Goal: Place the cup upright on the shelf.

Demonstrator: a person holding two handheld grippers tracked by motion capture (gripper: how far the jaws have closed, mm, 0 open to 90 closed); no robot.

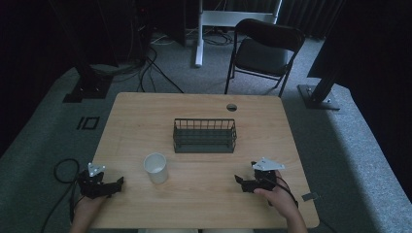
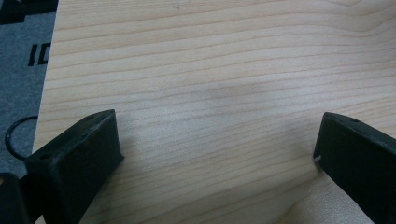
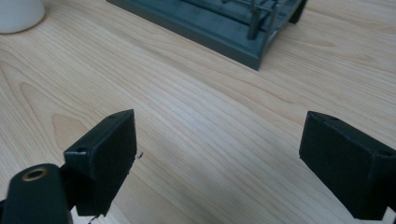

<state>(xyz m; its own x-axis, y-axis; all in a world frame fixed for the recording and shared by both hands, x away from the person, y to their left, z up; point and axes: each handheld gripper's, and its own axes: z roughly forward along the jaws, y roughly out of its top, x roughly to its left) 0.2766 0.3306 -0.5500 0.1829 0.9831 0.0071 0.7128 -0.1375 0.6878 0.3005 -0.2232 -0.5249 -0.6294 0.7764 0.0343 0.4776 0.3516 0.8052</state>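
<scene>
A white paper cup (image 1: 156, 168) stands upright on the wooden table (image 1: 145, 121), left of centre near the front. Behind it, mid-table, sits a dark wire basket (image 1: 204, 135). My left gripper (image 1: 116, 183) rests low at the front left corner, a hand on it, jaws wide apart over bare wood (image 2: 219, 140). At the front right my right gripper (image 1: 239, 180) is also open with nothing between its jaws (image 3: 217, 144). In the right gripper view the basket (image 3: 224, 23) lies ahead and the cup (image 3: 18, 14) shows at the top left corner.
A round cable hole (image 1: 231, 107) is near the table's far edge. A black folding chair (image 1: 265, 51) stands behind the table, with a white stand leg (image 1: 198, 34) and cables (image 1: 145, 68) on the grey carpet. A black cable loop (image 1: 63, 170) lies left of the table.
</scene>
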